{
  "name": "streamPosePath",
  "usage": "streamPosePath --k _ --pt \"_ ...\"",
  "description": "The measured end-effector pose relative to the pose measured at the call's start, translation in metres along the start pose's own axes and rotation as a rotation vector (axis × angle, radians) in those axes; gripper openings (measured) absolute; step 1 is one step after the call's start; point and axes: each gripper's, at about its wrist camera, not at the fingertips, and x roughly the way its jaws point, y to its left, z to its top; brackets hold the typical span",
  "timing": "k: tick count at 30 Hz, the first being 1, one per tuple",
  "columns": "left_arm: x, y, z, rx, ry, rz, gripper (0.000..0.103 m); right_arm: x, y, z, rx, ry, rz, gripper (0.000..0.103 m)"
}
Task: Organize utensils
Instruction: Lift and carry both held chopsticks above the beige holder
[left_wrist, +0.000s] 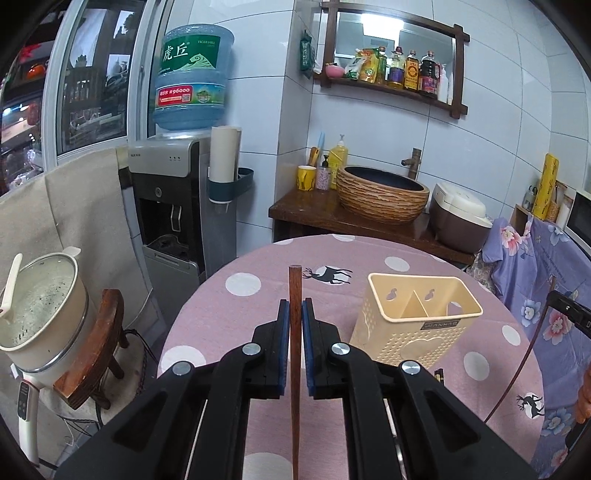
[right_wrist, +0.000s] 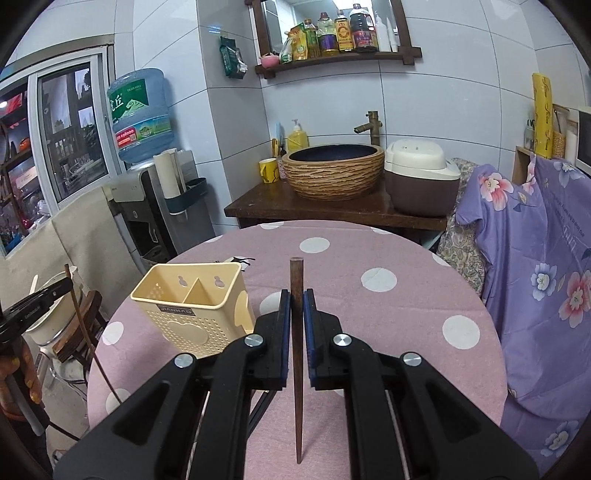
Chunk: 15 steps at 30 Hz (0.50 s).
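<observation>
Above the pink dotted tablecloth, the left gripper is clamped on a reddish wooden chopstick and the right gripper on a darker chopstick, while the cream two-compartment utensil holder stands upright between them, near the table's middle.

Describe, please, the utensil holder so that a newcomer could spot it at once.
Start at the round table under the pink cloth with white polka dots. On it stands the cream plastic utensil holder, a perforated rectangular box. It is the only container on the cloth, open-topped, with a slanted divider making two compartments.
</observation>
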Motion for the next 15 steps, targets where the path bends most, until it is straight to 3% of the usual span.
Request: streamPosePath --k 10,15 --pt "-0.006 0.01 0.014 -0.009 -0.033 0.021 0.008 0.001 -0.001 0.01 0.001 -0.007 0.019 0.008" --pt "-0.011 0.015 0.037 -0.02 -0.06 0.022 0.008 0.001 0.001 0.024 -0.003 -0.016 0.027 0.008"
